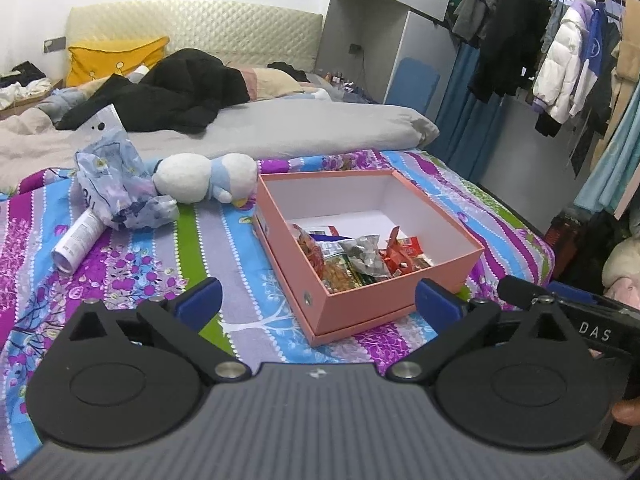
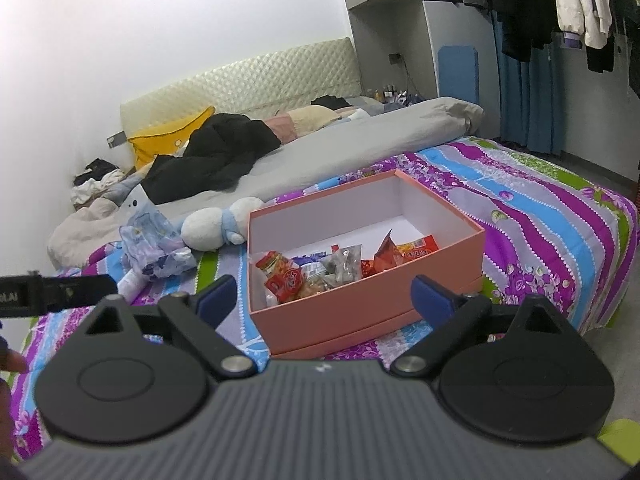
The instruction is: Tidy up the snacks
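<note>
The bed [image 1: 248, 240] carries the pink box [image 1: 360, 304], which sits on the striped sheet. Inside it the snack packets [image 1: 360, 256] lie together at the near end; the far end is bare. Both the left gripper [image 1: 318, 300] and the right gripper [image 2: 322, 300] have fingers wide open, holding nothing. I judge that any further packet should go into the bare end.

A bed [image 1: 120, 264] with a striped floral sheet fills the frame; a quilted headboard [image 1: 192, 28] meets the white wall [image 2: 160, 32] behind, clothes rack [image 1: 560, 60] upper right.
</note>
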Demonstrator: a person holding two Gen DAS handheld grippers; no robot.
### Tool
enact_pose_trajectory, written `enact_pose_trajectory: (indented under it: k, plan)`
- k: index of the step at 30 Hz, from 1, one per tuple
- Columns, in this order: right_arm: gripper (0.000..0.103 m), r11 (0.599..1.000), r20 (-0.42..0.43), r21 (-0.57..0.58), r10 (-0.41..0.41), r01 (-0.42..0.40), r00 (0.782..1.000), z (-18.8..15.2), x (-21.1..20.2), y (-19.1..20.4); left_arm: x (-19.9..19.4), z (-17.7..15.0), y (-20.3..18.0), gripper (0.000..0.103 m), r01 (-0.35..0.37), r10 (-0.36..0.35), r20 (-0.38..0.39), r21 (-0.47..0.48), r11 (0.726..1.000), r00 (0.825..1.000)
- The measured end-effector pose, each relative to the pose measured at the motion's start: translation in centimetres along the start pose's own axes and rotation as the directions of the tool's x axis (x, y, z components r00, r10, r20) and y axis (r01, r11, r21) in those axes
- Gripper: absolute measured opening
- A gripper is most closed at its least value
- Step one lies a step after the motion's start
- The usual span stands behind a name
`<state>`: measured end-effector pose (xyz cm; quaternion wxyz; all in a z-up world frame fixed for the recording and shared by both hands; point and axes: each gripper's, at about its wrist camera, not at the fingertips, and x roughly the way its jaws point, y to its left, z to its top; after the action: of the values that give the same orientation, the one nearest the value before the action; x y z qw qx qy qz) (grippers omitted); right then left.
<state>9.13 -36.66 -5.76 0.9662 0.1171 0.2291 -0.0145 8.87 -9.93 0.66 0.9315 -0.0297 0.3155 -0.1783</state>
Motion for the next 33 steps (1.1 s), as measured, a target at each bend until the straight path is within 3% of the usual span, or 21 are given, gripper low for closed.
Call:
enact_pose_trajectory:
  k: [7,9,33]
  plan:
    - [0.096,1.000,0.008,0.002,0.002,-0.002,1.000,0.1,-0.2,0.1,-0.4,0.3,0.2,0.103,-0.020,0.021,0.009,-0.007,1.000,1.000]
    - [0.103,1.000,0.024,0.011,-0.003,0.003,1.000,0.1,-0.4,0.0,-0.6,0.5,0.3,0.103,-0.026,0.026,0.015,-0.008,1.000,1.000]
    - [0.103,1.000,0.018,-0.009,-0.015,0.015,1.000,0.3,-0.5,0.3,-1.6,1.1,0.2,0.103,-0.040,0.040,0.036,-0.004,0.999,0.999]
